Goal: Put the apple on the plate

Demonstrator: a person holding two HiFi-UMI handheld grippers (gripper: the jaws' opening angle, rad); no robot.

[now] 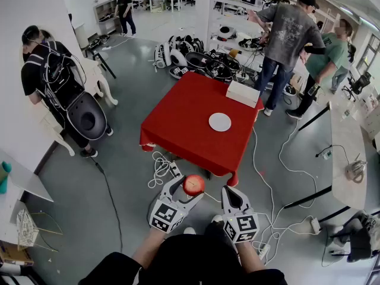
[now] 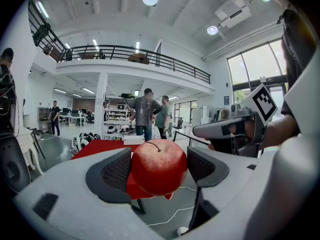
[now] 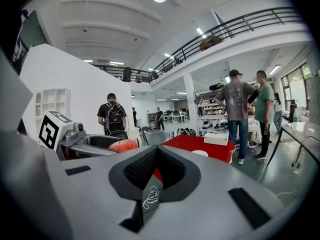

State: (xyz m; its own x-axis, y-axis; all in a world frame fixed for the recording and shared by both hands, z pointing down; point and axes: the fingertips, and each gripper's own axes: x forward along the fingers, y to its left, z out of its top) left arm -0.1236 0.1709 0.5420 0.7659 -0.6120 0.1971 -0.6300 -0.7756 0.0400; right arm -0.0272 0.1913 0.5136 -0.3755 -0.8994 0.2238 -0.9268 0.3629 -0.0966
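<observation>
Red table (image 1: 184,117) bears a white plate (image 1: 219,122); left tongs (image 1: 191,189) pinch the apple (image 2: 159,166), right tongs (image 1: 230,192) seemingly pressed together.

The head camera looks forward and steeply down from above the person, with the left gripper (image 1: 190,187) and right gripper (image 1: 231,195) close at the bottom and the red table (image 1: 184,117) farther ahead. Each gripper camera sits low just behind its own jaws and faces almost level along them, the left so close that the apple (image 2: 159,166) fills its middle. All three views share the red table and the person in the grey shirt (image 1: 288,31) beyond it; the right gripper view also catches the left gripper at its left.
</observation>
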